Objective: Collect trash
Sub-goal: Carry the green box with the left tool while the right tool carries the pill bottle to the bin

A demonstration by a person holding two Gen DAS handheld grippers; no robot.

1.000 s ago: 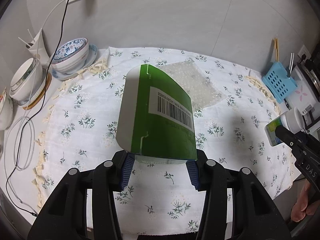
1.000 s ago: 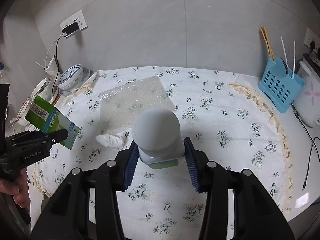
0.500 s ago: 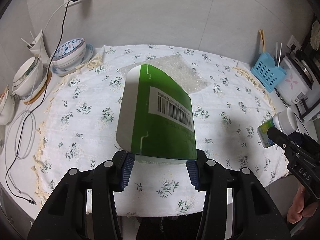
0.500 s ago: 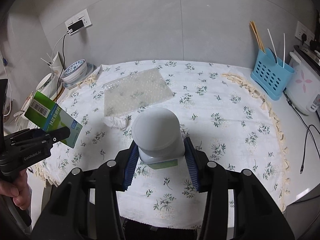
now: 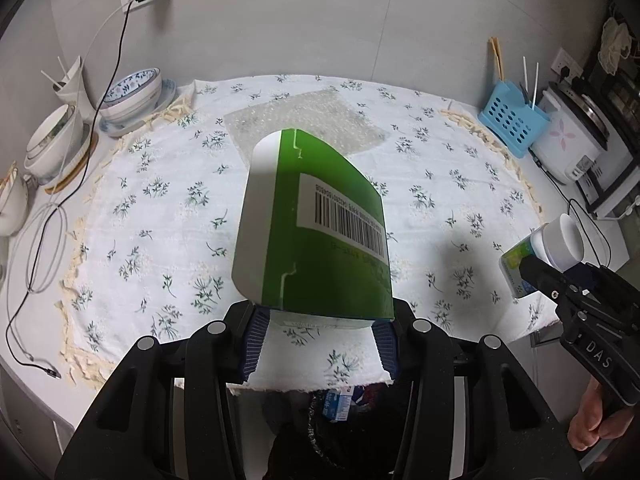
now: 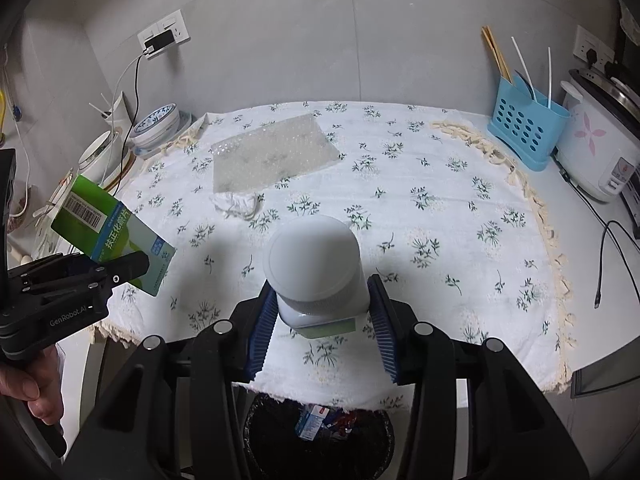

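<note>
Both grippers have drawn back from the bench toward its near edge since the earlier frames — more of the floral cloth now lies ahead of them, and a dark trash bin (image 6: 320,436) has come into view below the cloth's hem, where before only tabletop showed.

Nearest, the bin sits under the bench edge, with a small blue-and-white carton and other wrappers already inside. Directly above it, the right gripper (image 6: 320,320) is clamped on a white-capped bottle (image 6: 316,268), pads pressed to its sides. The left gripper (image 5: 318,332) is closed on a green box (image 5: 316,224) with a barcode label, held upright by its lower end; in its own view the bin's contents show just below the fingers.

Farther out on the bench (image 6: 440,240) two items remain uncollected — a crumpled white tissue (image 6: 236,204) and, touching it beyond, a sheet of bubble wrap (image 6: 272,156).

Assessment: both loads are judged to be at or near the drop position; release into the bin appears the step in hand. Task is partway done, with the tissue and bubble wrap outstanding.
</note>
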